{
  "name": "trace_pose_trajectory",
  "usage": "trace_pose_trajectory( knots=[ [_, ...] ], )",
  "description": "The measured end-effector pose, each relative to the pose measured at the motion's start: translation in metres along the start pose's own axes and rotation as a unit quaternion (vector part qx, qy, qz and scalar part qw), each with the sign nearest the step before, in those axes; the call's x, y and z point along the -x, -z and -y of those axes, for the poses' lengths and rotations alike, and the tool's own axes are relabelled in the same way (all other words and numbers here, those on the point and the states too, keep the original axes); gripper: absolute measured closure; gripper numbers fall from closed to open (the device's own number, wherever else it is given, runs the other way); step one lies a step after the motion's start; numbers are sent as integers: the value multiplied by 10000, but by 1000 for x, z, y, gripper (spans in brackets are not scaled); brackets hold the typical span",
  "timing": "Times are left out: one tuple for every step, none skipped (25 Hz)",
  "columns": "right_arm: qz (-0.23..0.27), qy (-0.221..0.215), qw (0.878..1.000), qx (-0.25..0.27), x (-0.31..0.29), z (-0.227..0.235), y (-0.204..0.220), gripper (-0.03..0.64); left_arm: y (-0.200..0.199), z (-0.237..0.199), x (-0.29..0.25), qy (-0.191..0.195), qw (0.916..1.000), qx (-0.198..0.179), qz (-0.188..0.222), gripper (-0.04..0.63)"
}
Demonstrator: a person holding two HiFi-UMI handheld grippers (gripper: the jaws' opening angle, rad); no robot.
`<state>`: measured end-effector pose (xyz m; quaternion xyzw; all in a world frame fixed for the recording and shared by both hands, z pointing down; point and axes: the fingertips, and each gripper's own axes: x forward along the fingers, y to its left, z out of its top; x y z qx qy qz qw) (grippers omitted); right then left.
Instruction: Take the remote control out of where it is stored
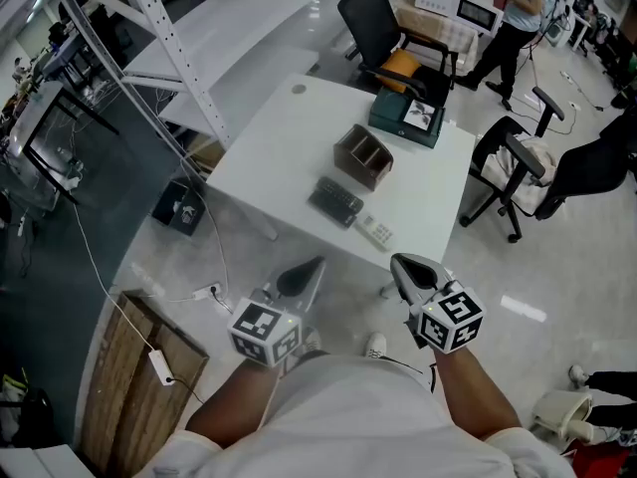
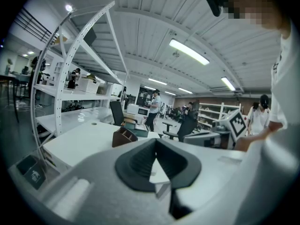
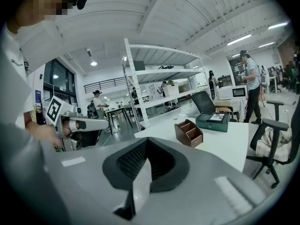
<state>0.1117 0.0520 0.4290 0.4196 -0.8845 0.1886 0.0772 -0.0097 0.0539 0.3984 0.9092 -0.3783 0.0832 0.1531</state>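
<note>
A brown wooden organizer (image 1: 362,155) stands in the middle of the white table (image 1: 279,137); nothing shows in its compartments from above. In front of it lie a dark flat remote (image 1: 336,202) and, nearer the table's edge, a small white remote (image 1: 375,231). My left gripper (image 1: 302,277) and right gripper (image 1: 413,270) hang side by side close to my body, short of the table's near edge. Both are shut with nothing in them. The organizer (image 2: 123,137) shows far ahead of the left gripper (image 2: 156,142), and again as the organizer (image 3: 189,132) beyond the right gripper (image 3: 146,142).
A green box (image 1: 408,118) sits at the table's far corner. Black office chairs (image 1: 383,38) (image 1: 518,167) stand behind and right of the table. A white shelf rack (image 1: 129,48) rises at the left, a wooden panel (image 1: 139,376) lies on the floor, and a person (image 1: 513,23) stands at the back.
</note>
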Motion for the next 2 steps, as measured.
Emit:
trace_pose_trajectory(
  knots=[
    [-3,-2,10000,-3,1,1,0,612,0,1,0,-6,10000,-4,-3,592],
    [-6,-5,10000,-6,2,1,1,612,0,1,0,-13,10000,-9,-7,592]
  ],
)
